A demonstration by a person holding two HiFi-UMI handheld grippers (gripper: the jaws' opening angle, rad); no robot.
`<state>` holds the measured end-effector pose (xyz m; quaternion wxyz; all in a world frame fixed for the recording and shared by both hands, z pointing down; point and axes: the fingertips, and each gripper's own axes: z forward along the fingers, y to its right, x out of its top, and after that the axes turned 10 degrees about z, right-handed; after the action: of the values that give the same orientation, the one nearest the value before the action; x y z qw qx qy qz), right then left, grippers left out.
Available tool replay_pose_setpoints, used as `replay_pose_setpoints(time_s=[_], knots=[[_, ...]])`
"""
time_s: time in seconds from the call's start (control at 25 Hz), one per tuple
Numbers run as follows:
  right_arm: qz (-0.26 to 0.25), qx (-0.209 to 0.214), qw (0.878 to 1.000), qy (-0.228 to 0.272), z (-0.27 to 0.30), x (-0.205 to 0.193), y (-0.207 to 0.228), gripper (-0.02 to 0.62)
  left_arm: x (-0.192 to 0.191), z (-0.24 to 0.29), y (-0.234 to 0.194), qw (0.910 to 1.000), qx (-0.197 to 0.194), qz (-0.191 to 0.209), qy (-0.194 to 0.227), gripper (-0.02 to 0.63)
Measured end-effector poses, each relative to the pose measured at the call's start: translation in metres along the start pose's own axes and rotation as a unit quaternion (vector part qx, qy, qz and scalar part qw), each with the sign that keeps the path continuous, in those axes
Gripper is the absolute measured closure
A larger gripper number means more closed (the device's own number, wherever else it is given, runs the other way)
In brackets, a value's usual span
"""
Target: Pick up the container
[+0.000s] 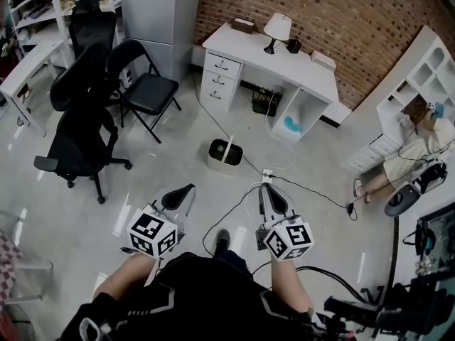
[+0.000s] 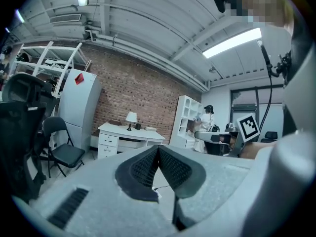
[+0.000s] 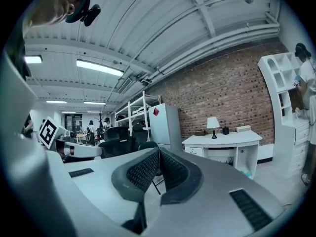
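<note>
The container point(image 1: 227, 155) – a small pale bin with a white stick leaning in it – stands on the grey floor point(image 1: 163, 163), out in the open in front of the white desk point(image 1: 274, 55) that carries a lamp point(image 1: 276, 29). It is ahead of both grippers and well apart from them, on a line that runs roughly between the two.

The left gripper point(image 1: 189, 188) is held low over the floor, its jaws pressed together with nothing between them; its tip points up and to the right, towards the container. The right gripper point(image 1: 267, 188) is likewise closed on nothing, and the container lies ahead and to its left. Just off its tip a white power strip point(image 1: 267, 175) lies on the floor – closer to it than the container. A black folding chair point(image 1: 146, 87) stands off to the left.
</note>
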<state>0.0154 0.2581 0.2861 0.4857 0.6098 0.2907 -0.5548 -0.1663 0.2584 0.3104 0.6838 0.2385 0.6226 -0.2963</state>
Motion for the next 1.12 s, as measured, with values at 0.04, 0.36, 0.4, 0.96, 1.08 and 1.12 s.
replay_pose_setpoints(time_s=[0.04, 0.36, 0.4, 0.96, 1.08, 1.12], knots=[[0.004, 0.004, 1.000, -0.001, 0.005, 0.001, 0.008, 0.586, 0.001, 0.008, -0.002, 1.0000, 0.004, -0.001, -0.001, 0.597], [0.008, 0.037, 0.999, -0.014, 0.041, 0.022, 0.075, 0.586, 0.016, 0.087, -0.003, 0.9997, 0.025, -0.005, -0.007, 0.597], [0.008, 0.039, 0.999, -0.015, 0.044, 0.024, 0.084, 0.586, 0.017, 0.097, -0.003, 0.9996, 0.026, -0.004, -0.008, 0.597], [0.034, 0.056, 0.998, -0.015, 0.068, 0.051, 0.209, 0.586, 0.037, 0.212, 0.013, 0.9970, 0.063, -0.019, -0.039, 0.597], [0.043, 0.056, 0.997, -0.020, 0.080, 0.048, 0.224, 0.586, 0.035, 0.223, 0.006, 0.9962, 0.069, -0.008, -0.052, 0.597], [0.043, 0.059, 0.997, -0.022, 0.084, 0.046, 0.226, 0.586, 0.033, 0.225, 0.004, 0.9960, 0.069, -0.005, -0.055, 0.597]])
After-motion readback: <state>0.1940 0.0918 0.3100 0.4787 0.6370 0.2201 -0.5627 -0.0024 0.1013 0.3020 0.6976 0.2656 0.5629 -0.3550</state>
